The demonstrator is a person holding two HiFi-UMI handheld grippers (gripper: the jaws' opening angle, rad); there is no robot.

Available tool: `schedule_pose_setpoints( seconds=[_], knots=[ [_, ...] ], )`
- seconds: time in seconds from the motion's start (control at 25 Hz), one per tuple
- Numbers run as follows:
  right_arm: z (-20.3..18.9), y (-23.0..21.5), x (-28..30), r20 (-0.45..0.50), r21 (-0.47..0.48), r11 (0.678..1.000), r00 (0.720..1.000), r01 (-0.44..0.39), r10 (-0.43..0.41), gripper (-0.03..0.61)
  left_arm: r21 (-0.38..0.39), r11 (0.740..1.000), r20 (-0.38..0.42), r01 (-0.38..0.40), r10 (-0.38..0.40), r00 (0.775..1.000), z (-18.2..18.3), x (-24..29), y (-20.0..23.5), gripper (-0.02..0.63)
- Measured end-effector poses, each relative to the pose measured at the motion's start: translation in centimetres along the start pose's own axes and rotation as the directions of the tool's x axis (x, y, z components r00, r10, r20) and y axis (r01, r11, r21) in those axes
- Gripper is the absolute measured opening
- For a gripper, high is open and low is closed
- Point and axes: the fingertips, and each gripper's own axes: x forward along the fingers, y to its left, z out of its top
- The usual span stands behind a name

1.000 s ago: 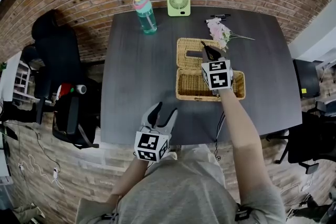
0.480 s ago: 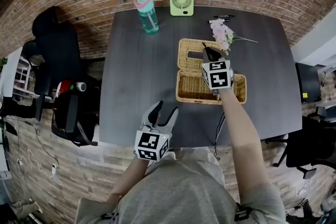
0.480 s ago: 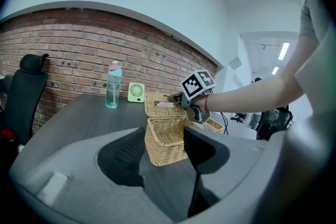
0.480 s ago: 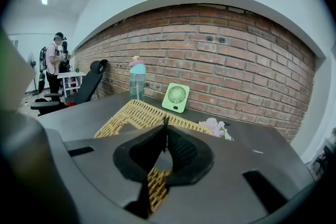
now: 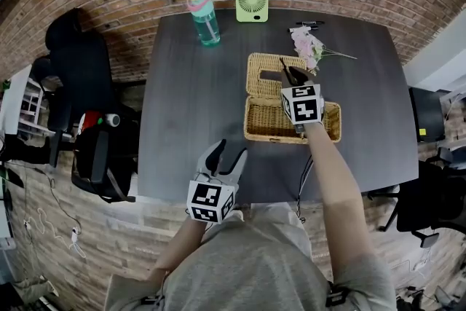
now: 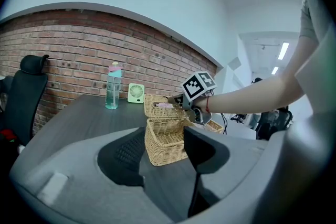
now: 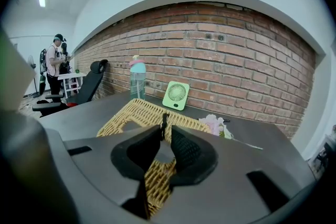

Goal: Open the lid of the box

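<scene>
Dark table [image 5: 189,120] below a brick wall carries the wicker box [image 5: 271,121] at centre right, its lid [image 5: 263,71] raised. The right gripper [image 5: 290,71], narrow and opening, loosely brackets the lid's tab [image 7: 163,124]; the left gripper [image 5: 229,153] waits wide, empty. If the lid is let go before it leans back, it could drop shut.

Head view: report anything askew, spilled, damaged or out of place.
Nothing is spilled or damaged. Only the pink flower sprig looks odd: it lies loose on its side on the dark table, beside the open woven wicker box.
</scene>
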Motion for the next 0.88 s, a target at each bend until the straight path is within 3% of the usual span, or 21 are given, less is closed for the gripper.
schedule_pose_setpoints(
  seconds=[0.4, 0.88],
  knots=[
    [-0.8, 0.2, -3.4, 0.017, 0.018, 0.999, 0.999, 0.030, -0.031, 0.063, 0.017, 1.000, 0.007, 0.018, -0.019, 1.000, 0.3, -1.8, -0.8, 0.229],
    [-0.9, 3.5, -12.5, 0.135, 0.089, 0.994, 0.988, 0.062, -0.074, 0.058, 0.040, 0.998, 0.037, 0.051, -0.052, 0.998, 0.6, -5.4, -1.7, 0.230]
  ],
)
